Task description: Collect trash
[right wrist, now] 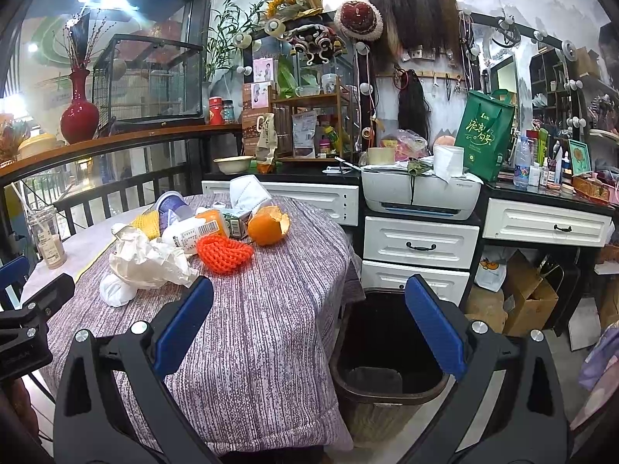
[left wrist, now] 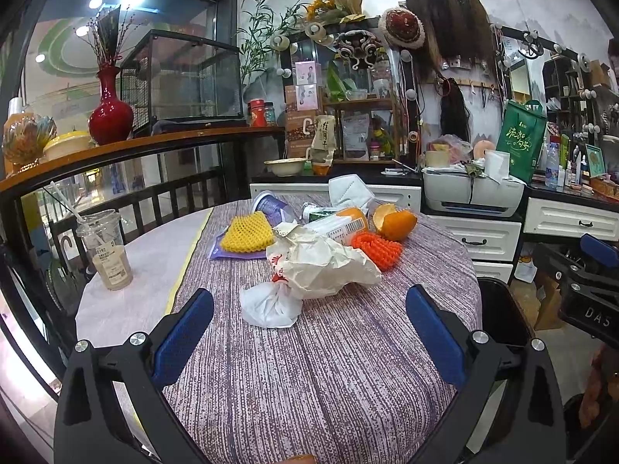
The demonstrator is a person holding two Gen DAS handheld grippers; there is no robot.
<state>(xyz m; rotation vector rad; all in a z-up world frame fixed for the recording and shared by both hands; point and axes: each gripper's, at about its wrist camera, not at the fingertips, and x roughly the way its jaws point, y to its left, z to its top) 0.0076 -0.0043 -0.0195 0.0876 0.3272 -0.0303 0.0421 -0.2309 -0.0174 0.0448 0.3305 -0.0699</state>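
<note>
Both hand-held grippers, left (left wrist: 309, 332) and right (right wrist: 309, 324), gape empty over bare cloth before the trash pile (left wrist: 321, 259); only the right view shows the bin (right wrist: 387, 382) beside the surface (right wrist: 271, 340) edge.

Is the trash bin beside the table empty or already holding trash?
Nearly empty as far as shown: the right wrist view looks into the open bin and shows a dark interior with a bare bottom; no trash from the table visible inside.

The crumpled paper bag (left wrist: 325, 259) hid most of the bottle (left wrist: 340, 228) behind it. The carton (right wrist: 236, 221) sat half covered, its print too small to read. The bin (right wrist: 387, 352) showed only partly, and its dark bottom perhaps held something.
</note>
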